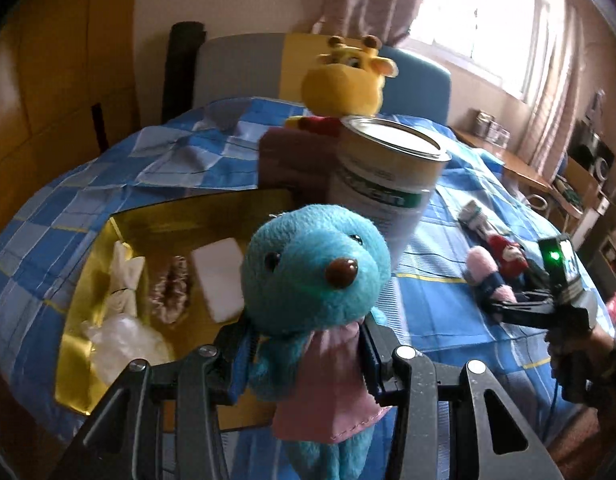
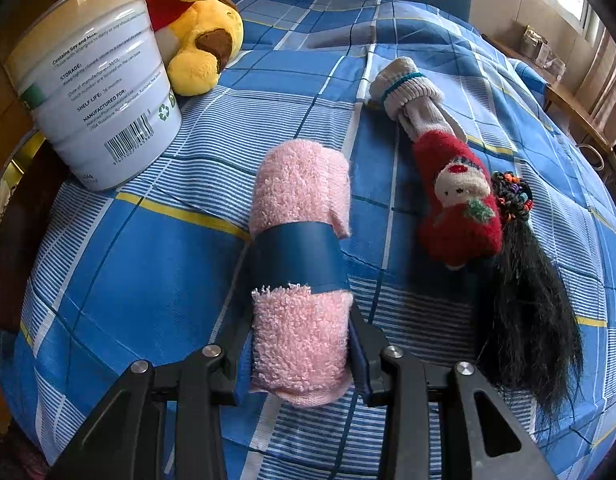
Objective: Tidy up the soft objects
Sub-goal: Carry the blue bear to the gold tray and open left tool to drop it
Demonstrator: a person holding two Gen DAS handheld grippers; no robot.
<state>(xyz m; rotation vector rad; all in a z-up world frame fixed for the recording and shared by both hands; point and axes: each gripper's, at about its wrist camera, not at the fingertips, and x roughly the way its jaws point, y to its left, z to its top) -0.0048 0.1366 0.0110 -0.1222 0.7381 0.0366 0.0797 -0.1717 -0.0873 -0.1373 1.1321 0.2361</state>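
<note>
My left gripper (image 1: 304,364) is shut on a blue plush toy (image 1: 315,264) in a pink dress and holds it above the near edge of a gold tray (image 1: 88,360). My right gripper (image 2: 300,344) is shut on a rolled pink towel (image 2: 300,208) with a blue band, which lies on the blue checked bedspread (image 2: 128,260). The towel also shows in the left wrist view (image 1: 487,276), with the right gripper (image 1: 503,304) at its end. A red Santa sock (image 2: 459,208), a grey rolled sock (image 2: 403,88) and a black hair piece (image 2: 527,280) lie to the towel's right.
The gold tray holds a white cloth (image 1: 124,276), a scrunchie (image 1: 172,288), a white sponge (image 1: 220,276) and a plastic bag (image 1: 124,340). An open tin can (image 1: 387,176) stands by the tray, and a yellow giraffe plush (image 1: 347,76) sits behind it. A desk (image 1: 523,172) stands at right.
</note>
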